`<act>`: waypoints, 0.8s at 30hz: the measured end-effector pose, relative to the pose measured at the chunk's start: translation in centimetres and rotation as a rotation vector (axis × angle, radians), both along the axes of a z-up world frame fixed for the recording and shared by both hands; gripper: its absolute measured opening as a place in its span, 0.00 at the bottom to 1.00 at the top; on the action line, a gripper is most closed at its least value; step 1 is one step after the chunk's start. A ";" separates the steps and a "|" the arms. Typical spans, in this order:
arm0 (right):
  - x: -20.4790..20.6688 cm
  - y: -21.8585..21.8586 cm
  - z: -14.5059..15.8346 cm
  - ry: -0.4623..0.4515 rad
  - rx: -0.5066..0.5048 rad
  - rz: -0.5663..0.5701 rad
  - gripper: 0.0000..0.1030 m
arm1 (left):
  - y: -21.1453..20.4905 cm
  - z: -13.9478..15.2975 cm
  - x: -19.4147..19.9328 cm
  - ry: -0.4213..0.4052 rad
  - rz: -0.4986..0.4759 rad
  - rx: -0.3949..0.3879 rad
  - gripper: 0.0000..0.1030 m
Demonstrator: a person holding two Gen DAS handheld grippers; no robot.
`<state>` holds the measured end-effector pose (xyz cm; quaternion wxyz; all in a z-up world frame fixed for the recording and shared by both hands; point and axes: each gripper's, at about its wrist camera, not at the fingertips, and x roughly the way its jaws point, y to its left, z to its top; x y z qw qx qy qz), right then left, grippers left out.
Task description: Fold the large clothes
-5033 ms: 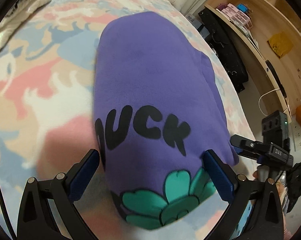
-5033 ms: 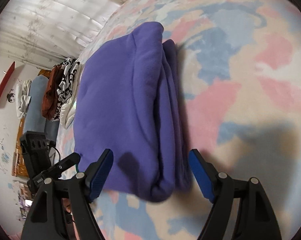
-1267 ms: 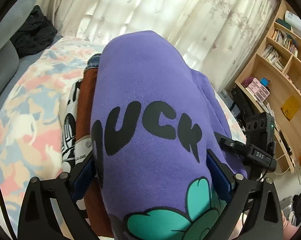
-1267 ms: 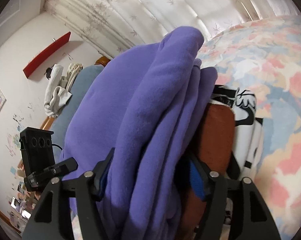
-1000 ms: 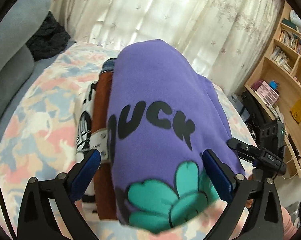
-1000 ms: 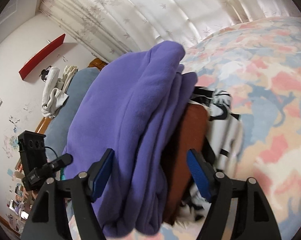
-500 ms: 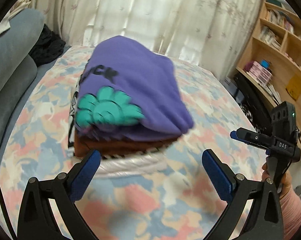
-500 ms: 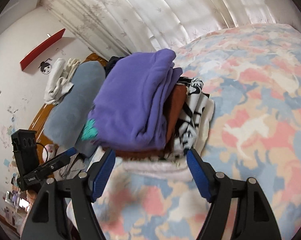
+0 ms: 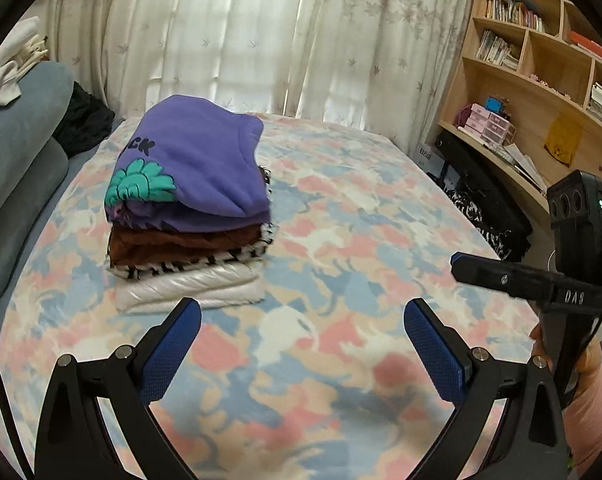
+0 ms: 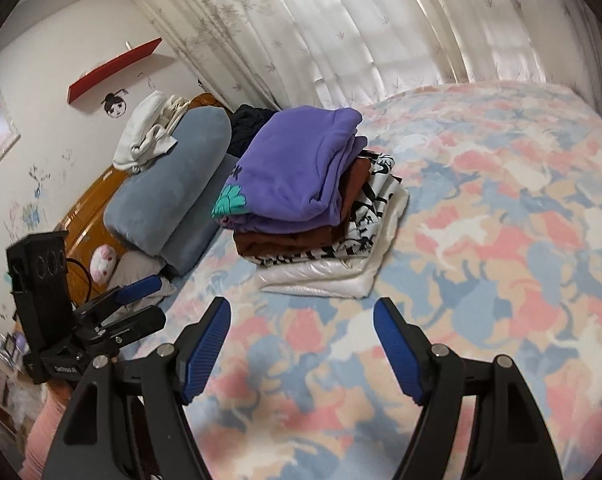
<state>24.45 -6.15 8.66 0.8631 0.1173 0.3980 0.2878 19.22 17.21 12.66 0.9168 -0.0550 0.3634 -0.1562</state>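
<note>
Letters "CK" show on folded purple sweatshirt (image 9: 193,168) atop pile

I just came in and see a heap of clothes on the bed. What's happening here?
A person is folding clothes with a handheld gripper in each hand. The folded purple sweatshirt lies on top of a stack: a brown garment, a black-and-white one and a white puffy one beneath it, on the patterned bedspread. The left gripper and right gripper are both open and empty, short of the stack.
</note>
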 end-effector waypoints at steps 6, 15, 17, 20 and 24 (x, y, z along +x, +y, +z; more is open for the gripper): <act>-4.5 -1.5 -0.7 -0.022 -0.046 -0.016 0.72 | -3.7 -1.2 -4.3 -0.021 0.004 0.024 0.98; -9.3 -5.0 -4.3 -0.013 -0.120 -0.111 0.72 | -8.5 -5.1 -8.2 -0.030 0.045 0.090 0.98; -10.2 -5.7 -4.8 -0.016 -0.140 -0.140 0.72 | -9.5 -5.8 -9.0 -0.034 0.074 0.108 0.98; -11.8 -6.7 -5.5 -0.031 -0.166 -0.179 0.72 | -10.4 -6.7 -10.1 -0.019 0.116 0.112 0.98; -14.0 -7.6 -6.4 -0.045 -0.193 -0.230 0.80 | -11.6 -8.0 -11.9 -0.016 0.178 0.126 0.98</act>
